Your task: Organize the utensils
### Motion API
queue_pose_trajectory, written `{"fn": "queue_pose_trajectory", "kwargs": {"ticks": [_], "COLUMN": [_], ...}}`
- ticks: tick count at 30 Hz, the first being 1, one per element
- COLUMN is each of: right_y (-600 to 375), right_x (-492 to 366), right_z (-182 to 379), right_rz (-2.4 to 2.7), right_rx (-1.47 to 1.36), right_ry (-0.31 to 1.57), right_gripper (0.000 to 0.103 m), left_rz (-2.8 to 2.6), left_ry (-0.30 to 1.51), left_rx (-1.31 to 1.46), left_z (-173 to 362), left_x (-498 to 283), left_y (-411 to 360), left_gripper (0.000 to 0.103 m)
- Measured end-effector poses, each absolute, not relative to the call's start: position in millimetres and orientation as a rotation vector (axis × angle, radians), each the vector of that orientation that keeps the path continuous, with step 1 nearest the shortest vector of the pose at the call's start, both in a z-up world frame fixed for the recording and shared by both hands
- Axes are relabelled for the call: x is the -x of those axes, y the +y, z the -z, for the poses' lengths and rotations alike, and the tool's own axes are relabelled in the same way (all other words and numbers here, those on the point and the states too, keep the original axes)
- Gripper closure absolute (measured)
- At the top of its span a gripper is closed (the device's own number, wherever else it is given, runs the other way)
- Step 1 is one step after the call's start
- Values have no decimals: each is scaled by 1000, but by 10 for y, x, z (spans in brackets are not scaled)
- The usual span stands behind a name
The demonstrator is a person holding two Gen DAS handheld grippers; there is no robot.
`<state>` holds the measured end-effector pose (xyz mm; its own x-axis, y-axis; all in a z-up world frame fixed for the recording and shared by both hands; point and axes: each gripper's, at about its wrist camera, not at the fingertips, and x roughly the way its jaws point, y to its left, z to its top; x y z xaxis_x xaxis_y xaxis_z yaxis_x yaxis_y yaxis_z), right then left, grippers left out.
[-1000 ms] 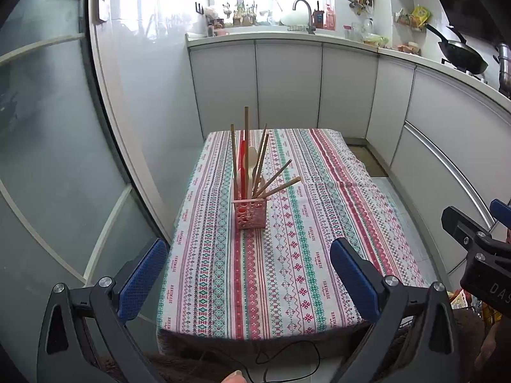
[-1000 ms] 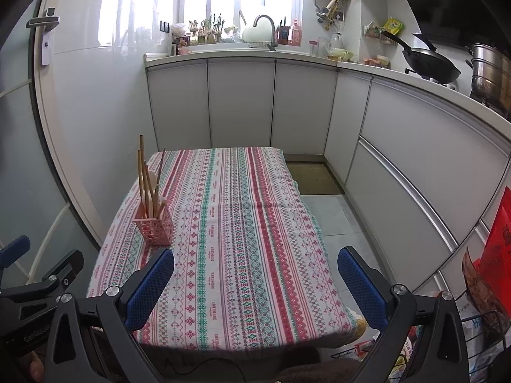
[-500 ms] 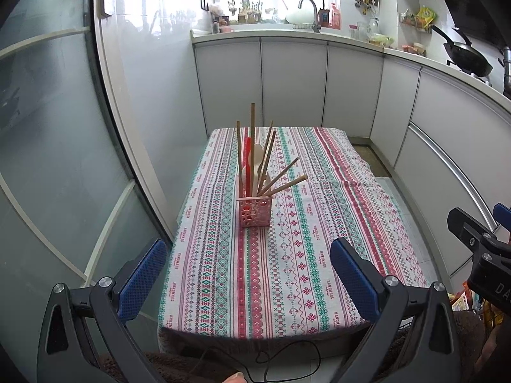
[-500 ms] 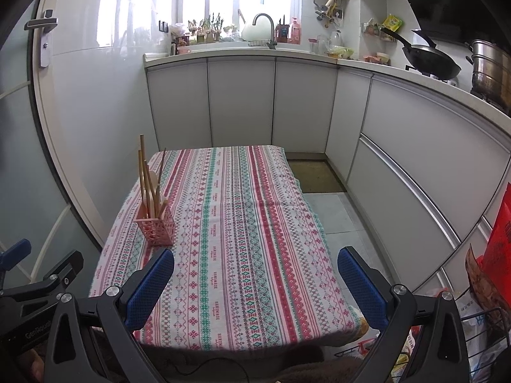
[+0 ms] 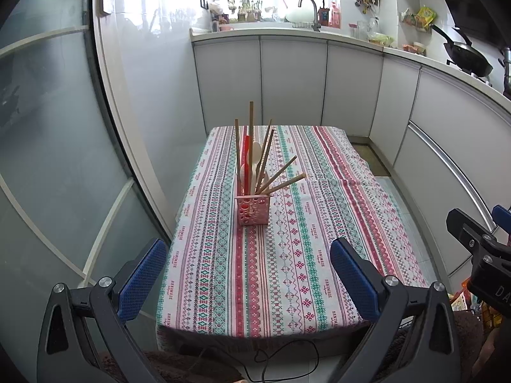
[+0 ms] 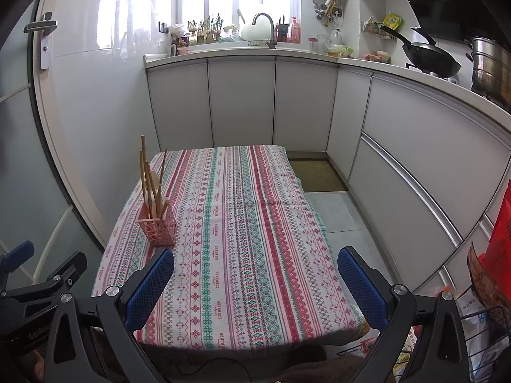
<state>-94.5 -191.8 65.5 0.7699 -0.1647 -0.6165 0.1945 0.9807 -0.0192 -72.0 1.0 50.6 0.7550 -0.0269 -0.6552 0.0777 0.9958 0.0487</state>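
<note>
Pink holder: The pink holder [image 5: 252, 209] stands on the striped tablecloth [image 5: 303, 255], toward the cloth's left side.
What is in it: Wooden chopsticks [image 5: 251, 146] stick up out of the pink holder. Two more chopsticks [image 5: 282, 178] lean out to the right. A red stick [image 5: 245, 159] and a pale spoon [image 5: 256, 159] stand in it too.
My left gripper: My left gripper [image 5: 249, 276] is wide open and holds nothing. The pink holder is straight ahead of the gap between my blue pads [image 5: 142, 279], farther up the cloth and not touching them.
My right gripper: My right gripper [image 6: 255, 285] is wide open too, with nothing in it. From here the pink holder [image 6: 156, 226] is off to the left, just past my left blue pad [image 6: 150, 287] and apart from it.
Only the left view shows: the holes in the front of the pink holder and the red stick.
Only the right view shows: a big metal pot [image 6: 490, 63] next to the black wok [image 6: 431, 59] on the counter, far behind the pink holder. It also shows a red bag [image 6: 498, 239] and a wire basket [image 6: 479, 335], far to the right of the holder.
Both views show: the sink tap [image 6: 265, 24] by the window, far behind the pink holder.
</note>
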Motion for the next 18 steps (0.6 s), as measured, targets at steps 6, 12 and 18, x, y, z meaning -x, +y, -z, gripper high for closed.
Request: {"fn": "queue_pose_trajectory", "kwargs": {"ticks": [6, 12, 18], "right_y": [-1901, -1882, -1878], "right_x": [942, 922, 921], "right_z": [-650, -637, -631], "right_rz": [192, 189, 189], "right_rx": [-47, -47, -47], "right_ry": [665, 669, 669], "right_gripper": [0, 0, 0], "left_rz": [56, 57, 56], "left_ry": [718, 718, 717], "left_rx": [-74, -75, -74], "left_z": [-498, -500, -501], "left_x": [707, 703, 705], "left_y": [6, 5, 3], "left_gripper": [0, 0, 0]}}
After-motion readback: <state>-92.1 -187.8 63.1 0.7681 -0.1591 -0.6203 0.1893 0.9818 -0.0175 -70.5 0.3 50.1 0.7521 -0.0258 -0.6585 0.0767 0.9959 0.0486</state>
